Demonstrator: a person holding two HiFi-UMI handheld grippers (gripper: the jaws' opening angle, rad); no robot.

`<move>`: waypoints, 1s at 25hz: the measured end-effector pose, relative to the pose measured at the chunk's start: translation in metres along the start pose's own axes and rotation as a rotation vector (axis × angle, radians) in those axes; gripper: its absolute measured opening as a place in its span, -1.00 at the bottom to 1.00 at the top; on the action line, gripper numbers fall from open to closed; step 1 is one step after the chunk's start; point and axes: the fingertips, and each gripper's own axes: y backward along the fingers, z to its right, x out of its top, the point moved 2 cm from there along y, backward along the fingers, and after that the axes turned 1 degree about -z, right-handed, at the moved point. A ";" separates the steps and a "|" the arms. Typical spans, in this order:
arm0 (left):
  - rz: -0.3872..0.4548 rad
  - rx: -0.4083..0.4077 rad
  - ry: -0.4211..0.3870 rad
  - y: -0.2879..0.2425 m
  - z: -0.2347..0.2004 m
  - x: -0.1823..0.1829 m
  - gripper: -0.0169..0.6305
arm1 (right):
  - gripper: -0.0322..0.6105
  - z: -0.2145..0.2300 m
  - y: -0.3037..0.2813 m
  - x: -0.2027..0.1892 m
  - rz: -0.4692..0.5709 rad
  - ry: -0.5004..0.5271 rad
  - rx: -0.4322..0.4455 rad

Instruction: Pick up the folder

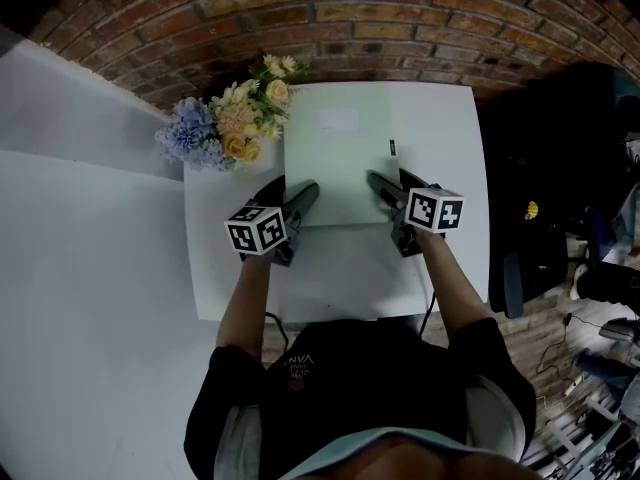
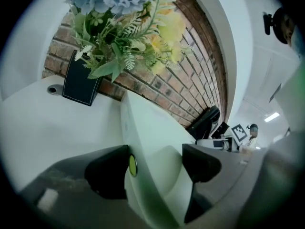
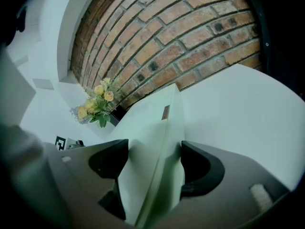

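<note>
A pale green folder (image 1: 350,153) lies on the white table (image 1: 330,278), with a white label near its far end. My left gripper (image 1: 298,196) holds its near left corner and my right gripper (image 1: 385,183) its near right corner. In the left gripper view the folder (image 2: 152,128) fills the gap between the jaws of the left gripper (image 2: 157,163), which is shut on its edge. In the right gripper view the folder (image 3: 152,123) likewise sits edge-on between the jaws of the right gripper (image 3: 155,163). A small brown tag (image 3: 165,112) marks its spine.
A bouquet of blue and yellow flowers (image 1: 235,118) stands at the table's far left corner in a black vase (image 2: 81,82), close to the folder's left edge. A brick wall (image 1: 400,18) runs behind the table. A dark chair (image 1: 540,218) stands to the right.
</note>
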 end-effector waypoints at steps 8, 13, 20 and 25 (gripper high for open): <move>-0.022 -0.019 -0.030 0.004 0.018 -0.005 0.15 | 0.13 -0.001 0.023 -0.008 0.005 -0.003 -0.014; -0.039 -0.033 -0.064 0.004 0.032 -0.009 0.14 | 0.13 0.000 0.039 -0.010 0.006 0.025 -0.022; -0.039 -0.044 -0.083 0.004 0.053 -0.012 0.14 | 0.12 0.002 0.062 -0.009 0.030 0.048 -0.035; -0.025 -0.049 -0.099 0.008 0.070 -0.011 0.14 | 0.11 -0.001 0.080 -0.007 0.055 0.053 -0.037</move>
